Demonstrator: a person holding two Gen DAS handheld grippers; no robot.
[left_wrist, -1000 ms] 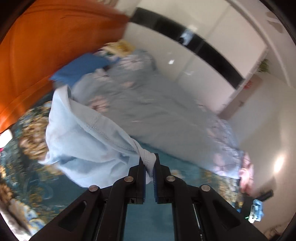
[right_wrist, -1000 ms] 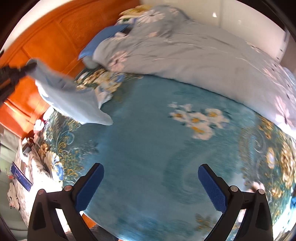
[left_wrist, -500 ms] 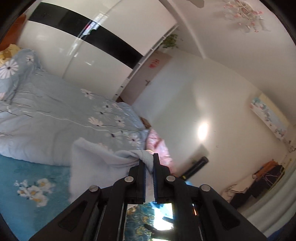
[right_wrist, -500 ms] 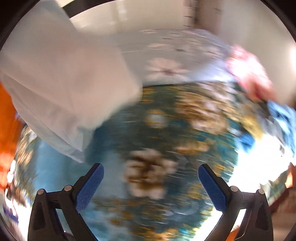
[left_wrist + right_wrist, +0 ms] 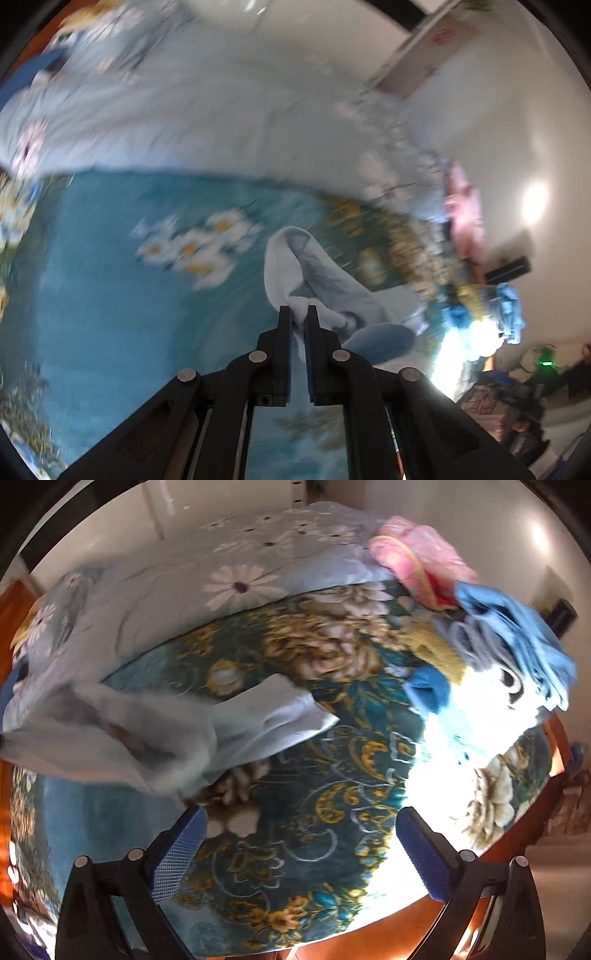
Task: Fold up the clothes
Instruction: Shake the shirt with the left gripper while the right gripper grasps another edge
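Observation:
My left gripper point(image 5: 299, 314) is shut on a bunched edge of a pale blue garment point(image 5: 317, 273), which trails from the fingertips down onto the teal floral bed cover point(image 5: 110, 302). In the right wrist view the same garment point(image 5: 184, 723) lies blurred and crumpled across the left middle of the cover point(image 5: 295, 849). My right gripper point(image 5: 299, 830) is open and empty above the cover, just below and right of the garment.
A grey-blue daisy quilt point(image 5: 184, 590) is heaped along the far side of the bed. A pink item point(image 5: 417, 557) and a pile of blue clothes point(image 5: 517, 642) lie at the far right corner. The bed's wooden edge point(image 5: 424, 915) runs below.
My left gripper swung down from facing the wall toward the bed, bringing the garment onto the cover. The right view has shifted toward the bed's foot corner; the right gripper stays open.

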